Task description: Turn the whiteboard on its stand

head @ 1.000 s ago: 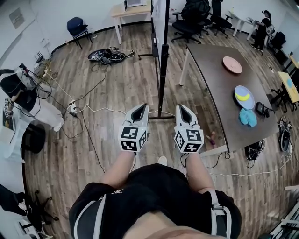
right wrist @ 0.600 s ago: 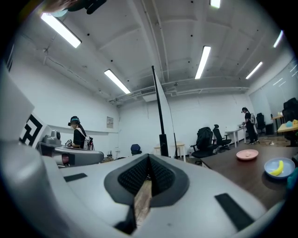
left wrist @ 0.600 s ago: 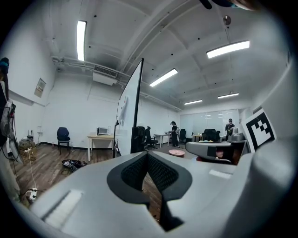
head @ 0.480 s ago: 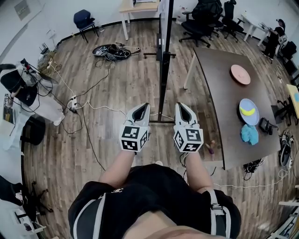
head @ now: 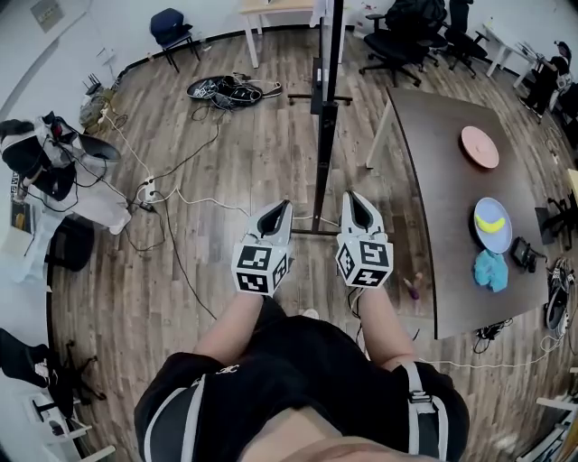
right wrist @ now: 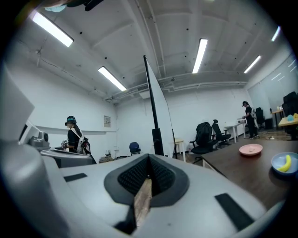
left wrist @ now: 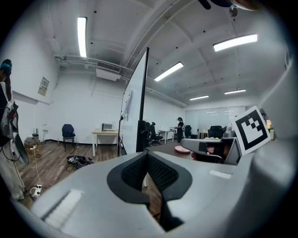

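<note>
In front of my waist, my left tongs (head: pixel 274 215) and my right tongs (head: pixel 358 206) sat side by side, level and pointing ahead, with a gap between them. Both were pressed shut on nothing. In the left gripper view and in the right gripper view the ribbed pads met at their tips, and only floor showed behind them.

The whiteboard (head: pixel 327 108) stood upright on its stand just ahead, edge-on to me and lined up with the gap between the two tongs. Neither pair touched it. The stand's foot bar (head: pixel 312 231) lay on the wooden floor (head: pixel 244 162) just beyond the tips.

To the right of the board stood a dark brown desk (head: pixel 433 198). On it were a pink plate (head: pixel 479 147) at the far end, a blue plate (head: pixel 493 226) with a banana on it nearer, and a teal cloth (head: pixel 490 271) just beside that plate.

To the left, a white cable (head: pixel 203 204) ran across the floor from a power strip (head: pixel 144 191) toward the stand. Farther off lay a heap of black cables (head: pixel 226 90), and beyond it stood a blue chair (head: pixel 172 27).
</note>
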`<state>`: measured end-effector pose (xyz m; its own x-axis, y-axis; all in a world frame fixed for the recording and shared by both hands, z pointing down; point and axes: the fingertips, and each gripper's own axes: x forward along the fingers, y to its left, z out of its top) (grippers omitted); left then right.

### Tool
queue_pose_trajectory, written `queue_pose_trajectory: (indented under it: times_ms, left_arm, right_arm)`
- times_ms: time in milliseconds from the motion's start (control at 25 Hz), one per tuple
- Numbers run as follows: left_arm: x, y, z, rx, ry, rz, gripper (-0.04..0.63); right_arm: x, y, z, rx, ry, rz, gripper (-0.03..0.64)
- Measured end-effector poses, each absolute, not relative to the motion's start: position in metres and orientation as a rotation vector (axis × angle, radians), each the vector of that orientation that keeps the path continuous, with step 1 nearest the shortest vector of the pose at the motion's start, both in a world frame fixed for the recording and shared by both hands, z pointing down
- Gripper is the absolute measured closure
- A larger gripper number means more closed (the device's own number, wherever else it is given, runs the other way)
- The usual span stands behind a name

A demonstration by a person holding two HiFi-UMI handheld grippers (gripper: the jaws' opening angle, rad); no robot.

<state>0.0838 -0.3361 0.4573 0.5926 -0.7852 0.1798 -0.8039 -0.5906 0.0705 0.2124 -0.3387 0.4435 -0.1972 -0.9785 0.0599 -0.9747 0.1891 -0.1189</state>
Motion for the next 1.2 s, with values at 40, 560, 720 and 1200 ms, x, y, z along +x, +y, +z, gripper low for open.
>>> queue_pose_trajectory:
  times_ms: [40, 560, 720, 1200]
  left_arm:
    - [0.084, -0.34, 0.458, 2.673, -1.341, 0.195, 0.588]
    - [0.069, -0.413, 0.45, 2.717, -1.285, 0.169, 0.588]
    - [0.061, -0.428, 0.45, 2.716, -1.271, 0.161, 0.588]
    - [0.041, -0.45, 0.463, 2.672, -1.291, 0.155, 0.588]
  right_arm:
    - [0.214, -0.343, 0.446, -1.986, 2.391, -0.209, 0.612]
    - [0.197, -0.415, 0.446, -2.069, 2.359, -0.186, 0.612]
    - [0.19, -0.432, 0.448, -2.085, 2.359, -0.192, 0.612]
    - [0.193, -0.488, 0.469, -2.185, 2.377, -0.159, 0.454]
